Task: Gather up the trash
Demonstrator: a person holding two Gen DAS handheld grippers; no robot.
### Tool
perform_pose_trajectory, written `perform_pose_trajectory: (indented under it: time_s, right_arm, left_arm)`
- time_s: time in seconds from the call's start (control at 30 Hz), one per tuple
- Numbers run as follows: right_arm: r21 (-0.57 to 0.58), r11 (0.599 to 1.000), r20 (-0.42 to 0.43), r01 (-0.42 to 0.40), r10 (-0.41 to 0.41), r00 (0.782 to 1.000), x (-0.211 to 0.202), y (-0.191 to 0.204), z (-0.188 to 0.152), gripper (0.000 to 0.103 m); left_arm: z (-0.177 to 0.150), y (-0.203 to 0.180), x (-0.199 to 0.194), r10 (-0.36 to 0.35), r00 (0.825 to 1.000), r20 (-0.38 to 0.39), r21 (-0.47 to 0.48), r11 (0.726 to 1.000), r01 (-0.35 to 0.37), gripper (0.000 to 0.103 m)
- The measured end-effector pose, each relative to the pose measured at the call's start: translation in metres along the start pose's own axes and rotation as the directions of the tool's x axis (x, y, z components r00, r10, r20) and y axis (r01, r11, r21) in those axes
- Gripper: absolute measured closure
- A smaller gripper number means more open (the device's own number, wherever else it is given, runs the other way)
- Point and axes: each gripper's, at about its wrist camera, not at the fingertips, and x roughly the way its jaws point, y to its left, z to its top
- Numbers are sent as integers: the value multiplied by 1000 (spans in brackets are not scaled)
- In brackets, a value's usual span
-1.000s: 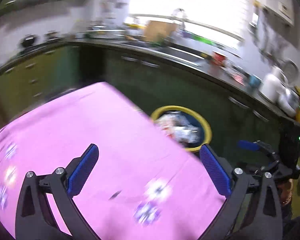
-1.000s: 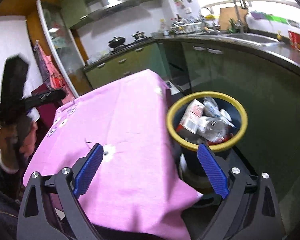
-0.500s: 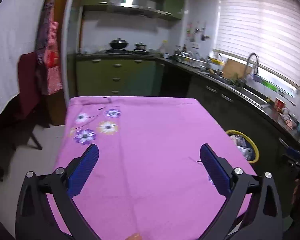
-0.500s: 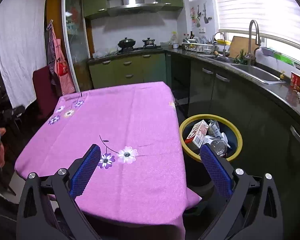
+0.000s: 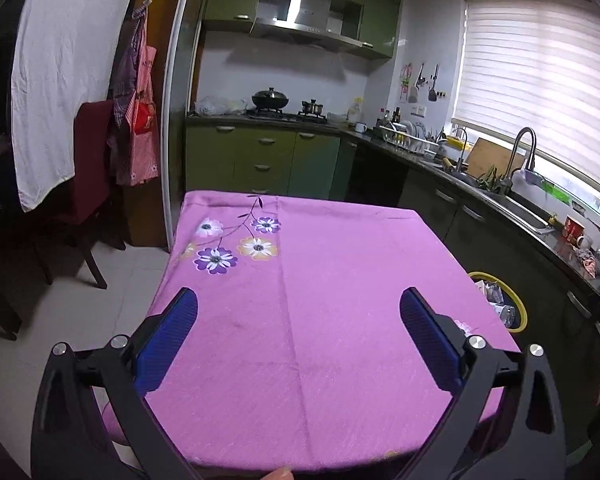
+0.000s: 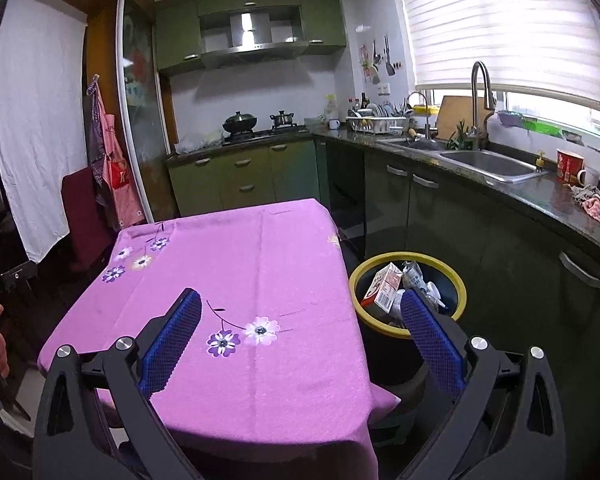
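Note:
A dark bin with a yellow rim [image 6: 454, 278] stands on the floor right of the table, between it and the cabinets. It holds a carton [image 6: 382, 290], a plastic bottle and other wrappers. The bin also shows at the right in the left wrist view [image 5: 518, 308]. My left gripper [image 5: 298, 318] is open and empty above the near part of the pink tablecloth [image 5: 320, 280]. My right gripper [image 6: 300, 322] is open and empty, over the table's near right corner, its right finger in front of the bin. No loose trash shows on the cloth.
Green cabinets and a dark counter with a sink [image 6: 488, 164] run along the right and back. A stove with a pot [image 6: 240, 122] is at the back. A dark red chair [image 5: 90, 168] and hanging aprons stand left of the table.
Both grippers have pulled back and risen away from the bin, and the left one has swung left. The whole table and kitchen are now in view. Both stay open.

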Motion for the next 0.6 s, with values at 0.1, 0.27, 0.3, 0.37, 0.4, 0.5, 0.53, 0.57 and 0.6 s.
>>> perform_pose_trajectory:
  time_s: [0.1, 0.27, 0.3, 0.37, 0.4, 0.5, 0.53, 0.57, 0.6]
  right_arm:
    - [-9, 1000, 13, 11, -11, 1000, -7, 2, 0, 5]
    - [-19, 1000, 24, 18, -17, 1000, -16, 4, -1, 5]
    - [-20, 1000, 25, 18, -18, 1000, -17, 4, 0, 5]
    - [-20, 1000, 27, 17, -17, 999, -18, 5, 0, 5]
    - [-20, 1000, 30, 19, -18, 999, -19, 5, 0, 5]
    - [-23, 1000, 35, 21, -20, 999, -20, 6, 0, 5]
    - [-24, 999, 37, 20, -19, 999, -21, 7, 0, 5]
    - [-25, 1000, 37, 19, -18, 999, -21, 7, 1, 5]
    - [-25, 1000, 38, 18, -17, 999, -21, 7, 1, 5]
  left_arm:
    - [-1, -1, -3, -16, 1000, 2, 1, 1000, 16, 6]
    - [-3, -1, -7, -24, 1000, 5, 5, 1000, 24, 6]
    - [-3, -1, -8, -26, 1000, 9, 8, 1000, 26, 6]
    - [-2, -3, -10, -32, 999, 17, 15, 999, 32, 6]
    - [-2, -3, -11, -35, 999, 20, 17, 999, 34, 6]
    - [-4, -4, -13, -49, 999, 18, 19, 999, 49, 6]
    - [-4, -4, -13, -54, 998, 17, 16, 998, 54, 6]
    - [-5, -4, -13, -57, 998, 17, 15, 998, 57, 6]
    - [-5, -4, -12, -59, 998, 15, 15, 998, 59, 6]
